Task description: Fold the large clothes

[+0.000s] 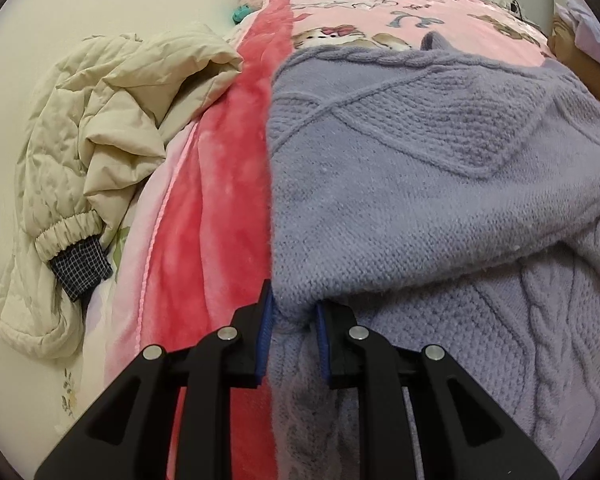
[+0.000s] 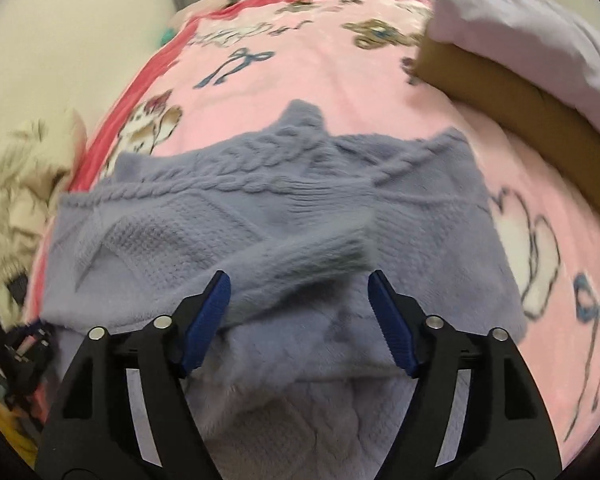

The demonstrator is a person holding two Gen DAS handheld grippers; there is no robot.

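Left hand-held gripper (image 1: 294, 314) pinches fuzzy cable-knit lavender sweater (image 1: 400, 184) on plush blanket (image 1: 220, 184)

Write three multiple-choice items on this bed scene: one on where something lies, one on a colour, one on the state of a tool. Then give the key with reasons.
1. Where does the beige jacket lie relative to the sweater?
A. To its left, at the bed's edge by the wall
B. On top of it
C. Folded under the pillow

2. What colour is the sweater?
A. Green
B. Lavender-grey
C. Black

3. How does the right tool stand?
A. Shut on the jacket
B. Shut on the blanket
C. Open, with the sweater sleeve lying between its pads

Key: 1 A, the left wrist view shows the jacket bunched left of the red blanket border. 2 B, both views show lavender-grey knit. 3 C, the blue pads sit wide apart. The left tool, by contrast, pinches the sweater's edge.
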